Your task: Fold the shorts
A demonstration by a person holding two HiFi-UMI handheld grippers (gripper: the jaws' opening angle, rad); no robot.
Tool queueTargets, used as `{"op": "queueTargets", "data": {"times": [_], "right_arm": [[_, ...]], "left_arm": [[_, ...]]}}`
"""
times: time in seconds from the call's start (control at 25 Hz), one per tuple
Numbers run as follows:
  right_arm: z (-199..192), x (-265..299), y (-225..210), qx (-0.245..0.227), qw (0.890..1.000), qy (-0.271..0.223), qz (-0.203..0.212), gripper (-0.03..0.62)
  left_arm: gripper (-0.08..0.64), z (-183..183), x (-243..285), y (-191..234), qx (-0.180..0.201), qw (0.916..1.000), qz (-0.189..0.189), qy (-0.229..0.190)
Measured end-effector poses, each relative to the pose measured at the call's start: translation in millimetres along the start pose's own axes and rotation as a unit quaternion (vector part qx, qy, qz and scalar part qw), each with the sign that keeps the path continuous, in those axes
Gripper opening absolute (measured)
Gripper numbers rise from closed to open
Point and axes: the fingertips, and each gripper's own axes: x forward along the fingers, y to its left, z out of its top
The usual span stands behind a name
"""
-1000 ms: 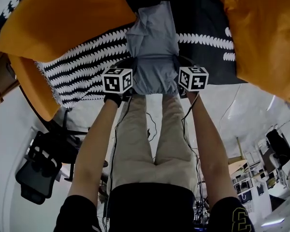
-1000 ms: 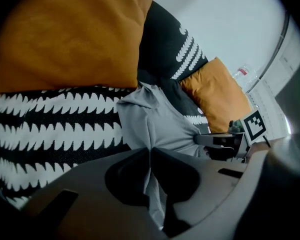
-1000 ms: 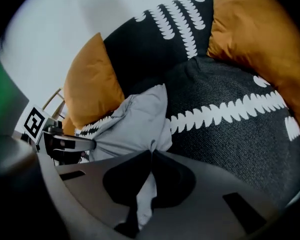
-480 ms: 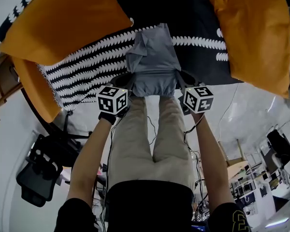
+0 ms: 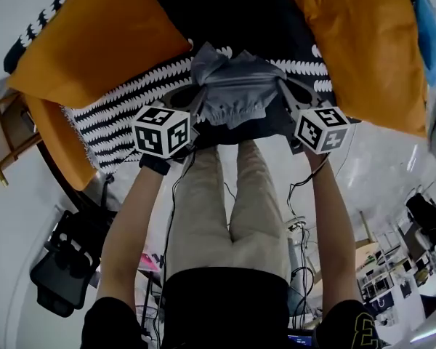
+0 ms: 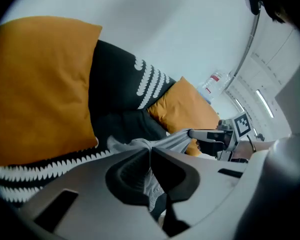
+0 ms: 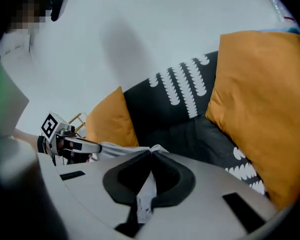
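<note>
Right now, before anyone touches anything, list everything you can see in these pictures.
shorts: one, grey, hanging stretched between both grippers
cushions: three, orange, two at the left, one at the right
throw: one, black with white pattern, under the cushions
office chair: one, black, on the floor, lower left
left gripper: one, grey, shut on the shorts' left end
right gripper: one, grey, shut on the shorts' right end
trousers: one pair, beige, on the person's legs below

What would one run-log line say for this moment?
left gripper: shut on shorts | right gripper: shut on shorts | shorts: hanging between both
</note>
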Motion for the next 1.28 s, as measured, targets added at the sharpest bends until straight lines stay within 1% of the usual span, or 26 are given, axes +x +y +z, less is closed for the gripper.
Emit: {"op": "queueTargets", "data": {"times": [0.24, 0.4, 0.52, 0.6, 0.64, 0.72, 0.84, 0.92, 1.0, 1.04, 1.12, 1.16, 1.28], "right_arm": [[100, -4, -12, -0.031, 0.997, -0.071, -0.006, 0.021], [163, -13, -14, -0.036, 0.992, -0.120, 0.001, 0.021], [186, -23, -7, -0.042, 0.988, -0.147, 0.005, 0.021], [180, -27, -8, -0.044, 0.987, -0.152, 0.004, 0.021], [171, -26, -11, -0.043, 0.988, -0.150, 0.003, 0.021], [140, -21, -23, -0.036, 0.990, -0.138, 0.000, 0.021], [73, -2, -47, -0.005, 0.994, -0.105, -0.005, 0.021], [15, 17, -58, 0.027, 0.997, -0.070, -0.010, 0.021], [-53, 29, -59, 0.054, 0.998, -0.014, -0.019, 0.021], [-86, 30, -56, 0.061, 0.998, 0.016, -0.023, 0.021], [-139, 21, -48, 0.072, 0.995, 0.064, -0.027, 0.021], [-157, 12, -43, 0.075, 0.994, 0.079, -0.028, 0.021], [-181, -11, -24, 0.060, 0.992, 0.105, -0.031, 0.021]], "left_arm": [[0.026, 99, 0, -13, 0.054, 0.9976, -0.008, -0.042], [0.026, 160, -6, -25, 0.075, 0.9940, -0.006, -0.079], [0.026, 185, -17, -33, 0.082, 0.9909, -0.010, -0.106], [0.026, 183, -17, -35, 0.084, 0.9900, -0.013, -0.112], [0.026, 176, -12, -35, 0.085, 0.9900, -0.013, -0.112], [0.026, 153, 2, -31, 0.082, 0.9905, -0.013, -0.110], [0.026, 98, 34, -15, 0.066, 0.9931, -0.012, -0.096], [0.026, 45, 56, 6, 0.034, 0.9975, -0.002, -0.062], [0.026, -21, 71, 23, -0.011, 0.9998, 0.006, -0.016], [0.026, -52, 74, 28, -0.023, 0.9997, 0.010, 0.005], [0.026, -102, 70, 29, -0.021, 0.9990, 0.017, 0.035], [0.026, -120, 65, 25, -0.016, 0.9987, 0.019, 0.046], [0.026, -152, 47, 7, 0.013, 0.9967, 0.024, 0.076]]}}
